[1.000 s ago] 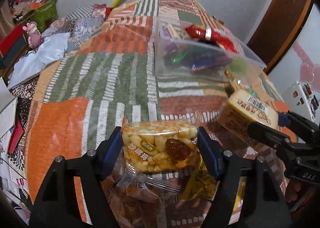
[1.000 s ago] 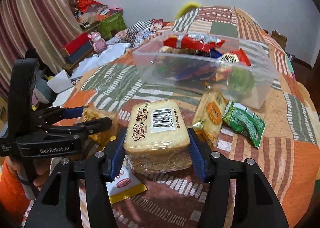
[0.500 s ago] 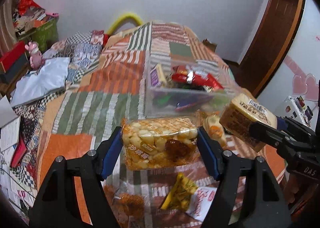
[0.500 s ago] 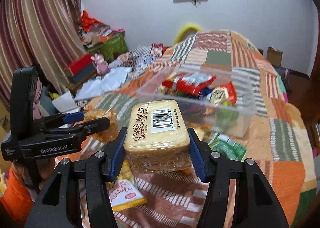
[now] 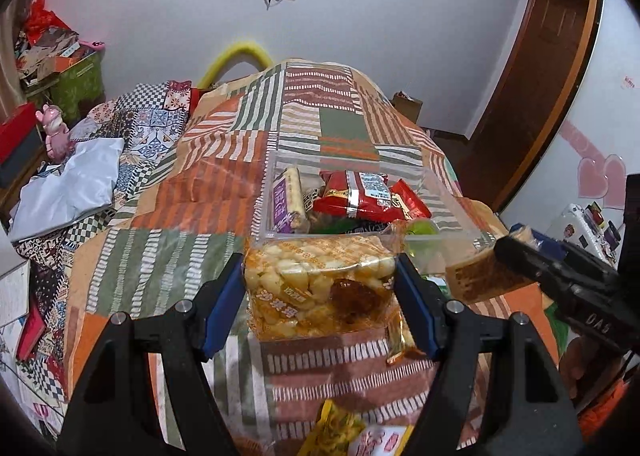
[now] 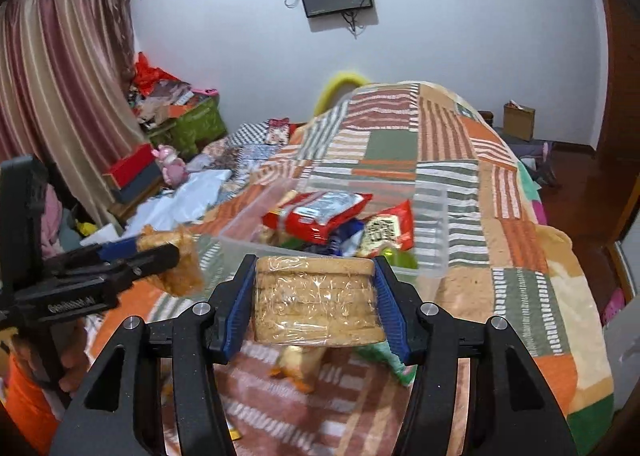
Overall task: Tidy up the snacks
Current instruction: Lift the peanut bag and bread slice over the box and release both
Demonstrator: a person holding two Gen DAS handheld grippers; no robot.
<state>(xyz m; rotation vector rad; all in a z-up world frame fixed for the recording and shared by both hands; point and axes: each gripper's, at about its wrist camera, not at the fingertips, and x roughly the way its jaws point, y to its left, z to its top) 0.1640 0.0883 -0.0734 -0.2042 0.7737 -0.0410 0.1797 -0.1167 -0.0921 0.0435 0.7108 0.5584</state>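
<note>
My left gripper (image 5: 320,296) is shut on a clear pack of yellow puffed snack (image 5: 316,292) with a brown piece inside, held above the patchwork bedspread (image 5: 160,256). My right gripper (image 6: 314,300) is shut on a wrapped stack of toast slices (image 6: 316,300), seen edge-on. Both packs hang just in front of a clear plastic box (image 5: 452,203) (image 6: 432,232) that holds red, purple and green snack packs. The right gripper with the toast (image 5: 480,280) shows at the right of the left wrist view; the left gripper with its pack (image 6: 176,260) shows at the left of the right wrist view.
Loose packs lie on the spread below the grippers: a yellow one (image 5: 340,428), a green one (image 6: 384,360) and an orange one (image 6: 296,368). White cloth and a pink toy (image 5: 56,131) sit left of the bed. A wooden door (image 5: 540,95) stands at the right.
Both grippers have risen with their packs and tilted up, so the box now sits lower and its inside shows. The toast pack now appears edge-on.
</note>
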